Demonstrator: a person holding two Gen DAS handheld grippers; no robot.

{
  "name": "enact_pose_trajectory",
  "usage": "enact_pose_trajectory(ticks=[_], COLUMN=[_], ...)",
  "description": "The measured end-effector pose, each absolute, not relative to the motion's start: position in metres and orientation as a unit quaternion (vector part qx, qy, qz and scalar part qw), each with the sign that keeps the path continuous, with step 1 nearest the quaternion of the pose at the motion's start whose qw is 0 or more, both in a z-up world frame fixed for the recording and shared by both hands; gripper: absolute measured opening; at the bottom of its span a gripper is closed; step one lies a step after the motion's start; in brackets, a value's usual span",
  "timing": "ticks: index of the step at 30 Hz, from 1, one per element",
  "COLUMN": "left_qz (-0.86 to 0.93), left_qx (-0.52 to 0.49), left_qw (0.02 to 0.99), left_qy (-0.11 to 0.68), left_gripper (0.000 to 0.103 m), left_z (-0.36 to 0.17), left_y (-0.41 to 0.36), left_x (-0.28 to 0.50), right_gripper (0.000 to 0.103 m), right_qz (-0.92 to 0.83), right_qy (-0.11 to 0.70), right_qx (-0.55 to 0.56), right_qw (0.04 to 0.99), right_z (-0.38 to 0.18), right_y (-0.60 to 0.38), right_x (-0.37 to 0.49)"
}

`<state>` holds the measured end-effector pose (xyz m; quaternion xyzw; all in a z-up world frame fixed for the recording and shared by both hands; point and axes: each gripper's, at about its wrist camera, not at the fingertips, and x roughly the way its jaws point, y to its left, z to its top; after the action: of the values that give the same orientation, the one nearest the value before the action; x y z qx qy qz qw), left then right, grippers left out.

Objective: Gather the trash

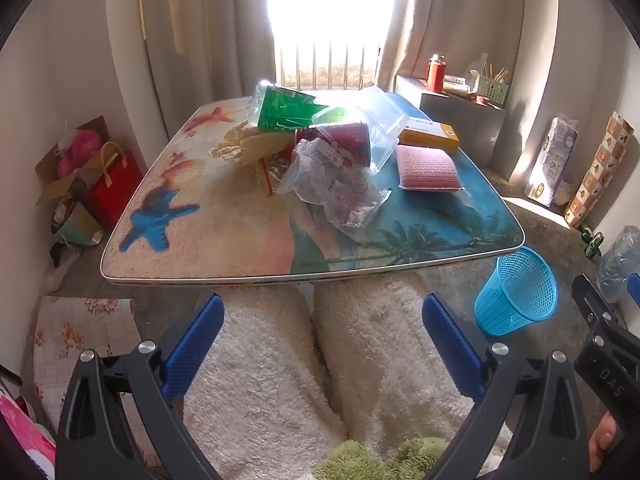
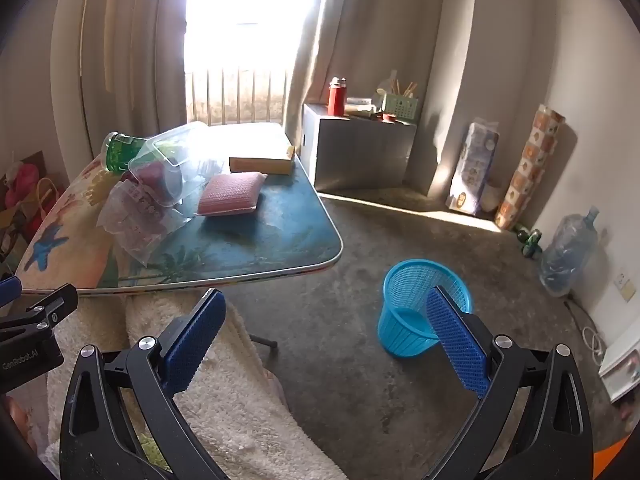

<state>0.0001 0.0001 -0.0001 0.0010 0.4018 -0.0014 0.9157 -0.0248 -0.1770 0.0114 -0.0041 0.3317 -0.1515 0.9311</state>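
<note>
A pile of trash lies on the beach-print table (image 1: pixel 224 240): a crumpled clear plastic bag (image 1: pixel 336 184), a red cup (image 1: pixel 340 140) inside a clear plastic box (image 1: pixel 380 120), a green packet (image 1: pixel 280 110) and a yellowish crumpled bag (image 1: pixel 244 144). The clear bag (image 2: pixel 132 220) and clear box (image 2: pixel 176 160) also show in the right wrist view. A blue mesh bin (image 1: pixel 516 292) stands on the floor right of the table, also in the right wrist view (image 2: pixel 416 300). My left gripper (image 1: pixel 322 344) is open and empty, short of the table's near edge. My right gripper (image 2: pixel 324 340) is open and empty above the floor, left of the bin.
A pink sponge (image 1: pixel 428 168) and a yellow box (image 1: pixel 430 136) lie on the table's right side. The person's fleece-covered legs (image 1: pixel 280 360) lie under the left gripper. A grey cabinet (image 2: pixel 360 152), a water jug (image 2: pixel 568 252), a tissue pack (image 2: pixel 472 168) and a red gift bag (image 1: pixel 112 188) line the walls.
</note>
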Motion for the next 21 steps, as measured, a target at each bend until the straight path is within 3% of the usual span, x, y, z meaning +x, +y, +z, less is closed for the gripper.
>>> enact_pose_trajectory(ticks=[21], left_qz=[-0.001], left_qx=[0.004], left_qw=[0.915], left_qy=[0.404], left_gripper=[0.097], left_z=[-0.0034], left_y=[-0.0016], left_x=[-0.0003], right_gripper=[0.096], right_qz=[-0.151], right_qy=[0.330], right_qx=[-0.003], right_qw=[0.932], right_z=[0.0101], right_y=[-0.1756], right_x=[-0.0233])
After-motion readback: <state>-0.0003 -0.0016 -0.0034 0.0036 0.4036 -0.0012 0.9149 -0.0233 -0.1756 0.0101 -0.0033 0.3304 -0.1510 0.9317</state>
